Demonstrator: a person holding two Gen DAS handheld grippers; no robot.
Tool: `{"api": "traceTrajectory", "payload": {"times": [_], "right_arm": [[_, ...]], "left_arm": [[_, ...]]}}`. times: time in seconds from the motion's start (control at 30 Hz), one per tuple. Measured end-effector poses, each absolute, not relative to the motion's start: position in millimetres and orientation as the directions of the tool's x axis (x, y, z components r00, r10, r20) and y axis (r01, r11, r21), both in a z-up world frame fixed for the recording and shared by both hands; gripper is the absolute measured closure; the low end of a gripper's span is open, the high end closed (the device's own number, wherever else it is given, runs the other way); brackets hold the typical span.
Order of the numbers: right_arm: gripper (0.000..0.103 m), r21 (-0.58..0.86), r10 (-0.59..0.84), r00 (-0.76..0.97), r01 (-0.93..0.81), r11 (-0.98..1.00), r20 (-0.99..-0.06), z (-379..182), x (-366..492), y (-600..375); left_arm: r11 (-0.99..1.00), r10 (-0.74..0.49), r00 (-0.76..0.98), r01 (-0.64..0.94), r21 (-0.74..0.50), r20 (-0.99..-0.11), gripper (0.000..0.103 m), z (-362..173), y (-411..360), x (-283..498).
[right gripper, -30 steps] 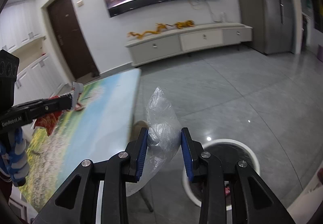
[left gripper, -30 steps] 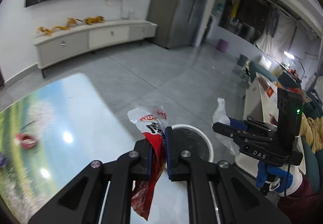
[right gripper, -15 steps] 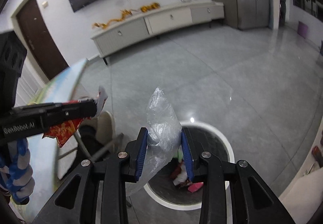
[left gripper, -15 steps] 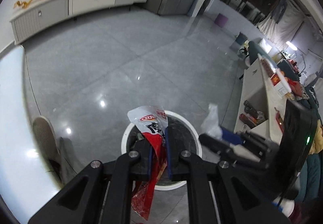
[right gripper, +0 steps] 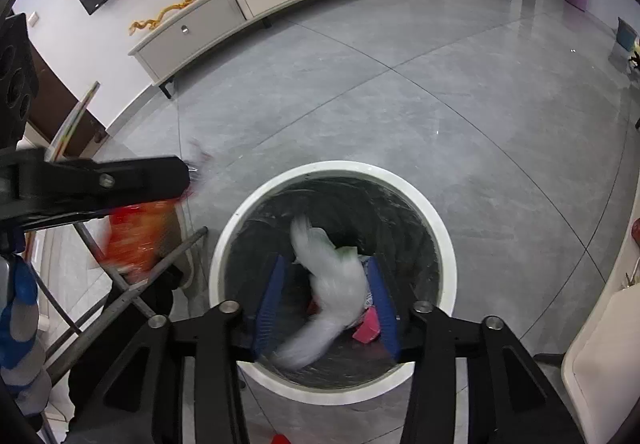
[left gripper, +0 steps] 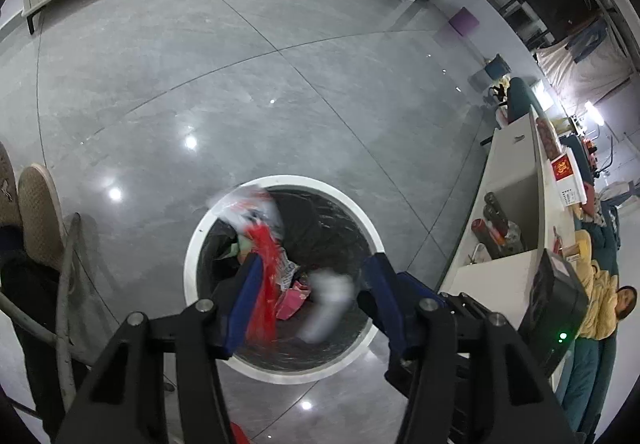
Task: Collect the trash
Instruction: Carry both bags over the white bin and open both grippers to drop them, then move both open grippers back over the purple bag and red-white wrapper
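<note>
A round white-rimmed trash bin (left gripper: 280, 182) with a black liner stands on the grey floor; it also shows in the right wrist view (right gripper: 332, 169). My left gripper (left gripper: 312, 284) is open above it. The red snack wrapper (left gripper: 262, 284) hangs blurred against its left finger, over the bin. My right gripper (right gripper: 326, 292) is open over the bin. The clear plastic bag (right gripper: 328, 284) is blurred between its fingers, falling into the bin. Pink and other trash (right gripper: 366, 324) lies inside. The left gripper also shows in the right wrist view (right gripper: 120, 184) with the wrapper (right gripper: 136, 236).
A folding table's metal legs (right gripper: 132, 300) stand left of the bin. A shoe (left gripper: 40, 216) is on the floor at left. A white counter (left gripper: 516, 212) with bottles is at right. A TV cabinet (right gripper: 260, 0) lines the far wall.
Both grippers tilted down over the bin and opened. The red wrapper and the clear bag have come loose and are blurred, dropping toward the bin.
</note>
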State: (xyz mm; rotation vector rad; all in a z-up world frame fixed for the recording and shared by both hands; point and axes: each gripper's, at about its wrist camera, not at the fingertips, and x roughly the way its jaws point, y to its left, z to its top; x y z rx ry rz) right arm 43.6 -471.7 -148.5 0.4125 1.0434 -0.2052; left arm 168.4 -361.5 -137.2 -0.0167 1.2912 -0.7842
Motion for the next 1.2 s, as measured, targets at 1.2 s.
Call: {"api": "traceTrajectory", "payload": {"times": [1.2], "right_arm": [[0.054, 0.181, -0.084, 0.628, 0.346, 0.92, -0.773, -47.4, 11.7, -456.6]], "left_arm": [[0.705, -0.588, 0.32, 0.654, -0.276, -0.743, 0.049, -25.3, -306.3, 93.7]]}}
